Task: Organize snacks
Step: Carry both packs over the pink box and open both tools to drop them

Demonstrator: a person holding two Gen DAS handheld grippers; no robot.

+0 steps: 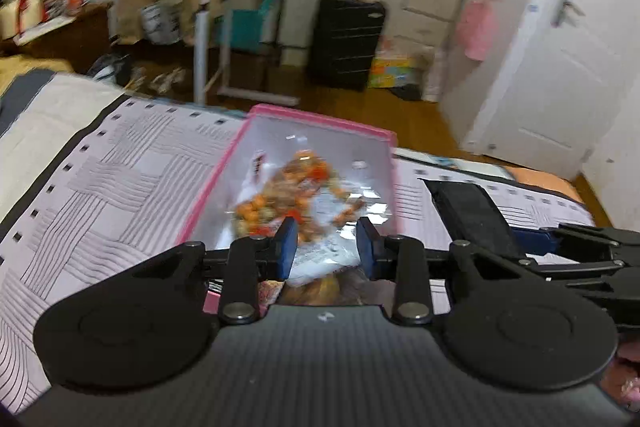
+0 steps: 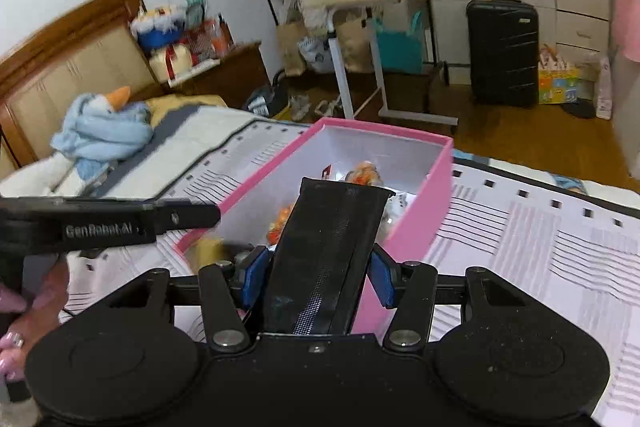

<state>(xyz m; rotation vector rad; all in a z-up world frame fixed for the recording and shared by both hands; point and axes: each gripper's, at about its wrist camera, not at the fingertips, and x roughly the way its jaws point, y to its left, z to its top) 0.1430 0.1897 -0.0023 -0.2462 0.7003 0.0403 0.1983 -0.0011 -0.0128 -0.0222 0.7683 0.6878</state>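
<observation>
Black snack packet (image 2: 324, 259) sits clamped in the right gripper (image 2: 318, 277) jaws above the pink box (image 2: 420, 223), ready to drop in, while the left gripper (image 1: 328, 247) jaws stand apart over a clear snack bag (image 1: 304, 199).

The black packet (image 2: 324, 259) hides much of the pink box's (image 2: 416, 223) contents, perhaps blurred snack bags.

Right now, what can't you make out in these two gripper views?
- Clear snack bag, left wrist view: print blurred, unreadable.
- Black packet, right wrist view: hides much of the pink box floor; no label readable.
- Items below the left gripper: hidden by its body.
- Right gripper: pads beside the packet; firm contact unclear.
</observation>
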